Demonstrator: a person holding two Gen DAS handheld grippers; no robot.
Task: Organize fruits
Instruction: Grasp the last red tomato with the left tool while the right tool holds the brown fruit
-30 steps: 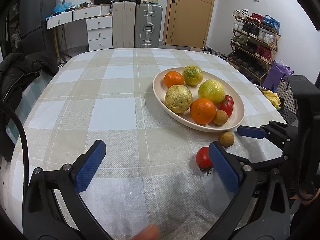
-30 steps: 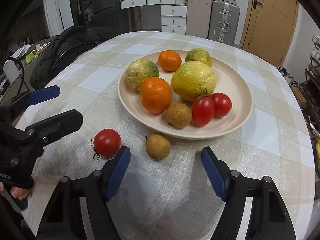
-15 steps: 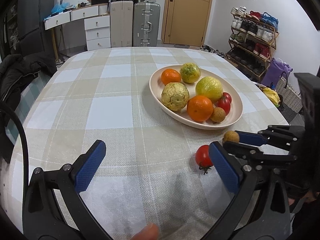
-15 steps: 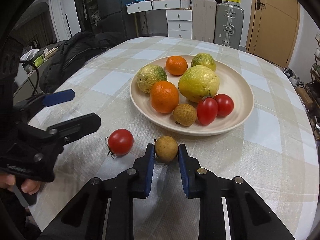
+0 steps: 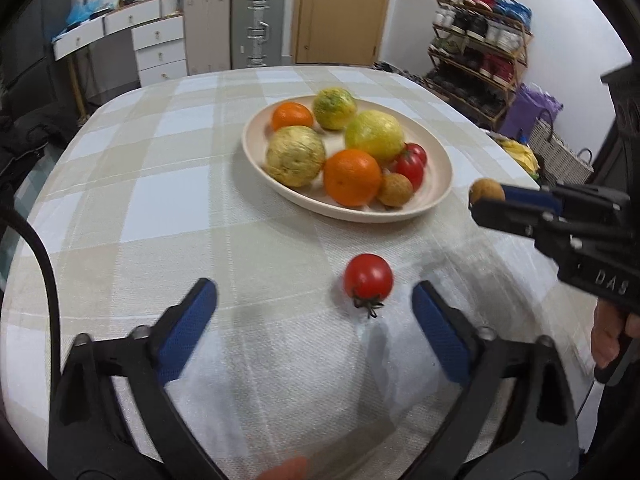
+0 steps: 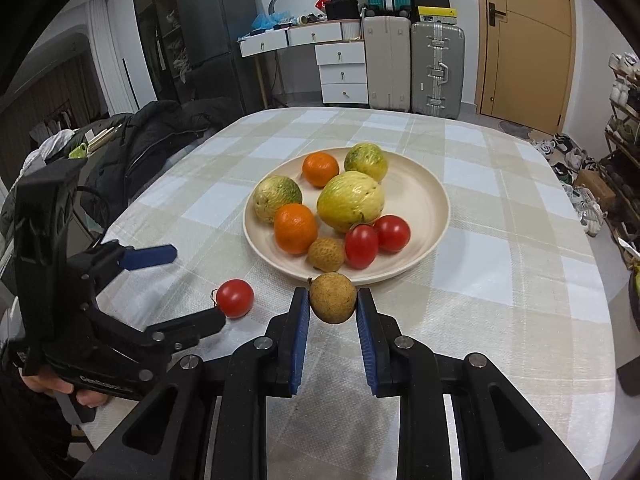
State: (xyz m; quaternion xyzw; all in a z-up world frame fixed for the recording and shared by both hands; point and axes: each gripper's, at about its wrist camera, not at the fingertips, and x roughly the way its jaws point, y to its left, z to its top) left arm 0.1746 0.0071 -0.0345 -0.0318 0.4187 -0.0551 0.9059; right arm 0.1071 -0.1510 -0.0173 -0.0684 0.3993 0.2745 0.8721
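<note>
Left wrist view: low over the bench point(image 5: 168, 184), facing the door, close to a loose tomato point(image 5: 368, 277).
Right wrist view: higher, facing the plate point(image 6: 424, 200).
Shared: plate, tomato, bench, each other's fingers.

In the left wrist view the whole picture is smeared by motion blur, and the shoe rack point(image 5: 480, 36) shows no single pair clearly. The right gripper point(image 5: 486, 196) runs off the right edge, and its near finger covers part of the small brown fruit point(image 5: 485, 191). On the plate point(image 5: 436, 196), the orange point(image 5: 352, 176) hides parts of 2 fruits behind it.
</note>
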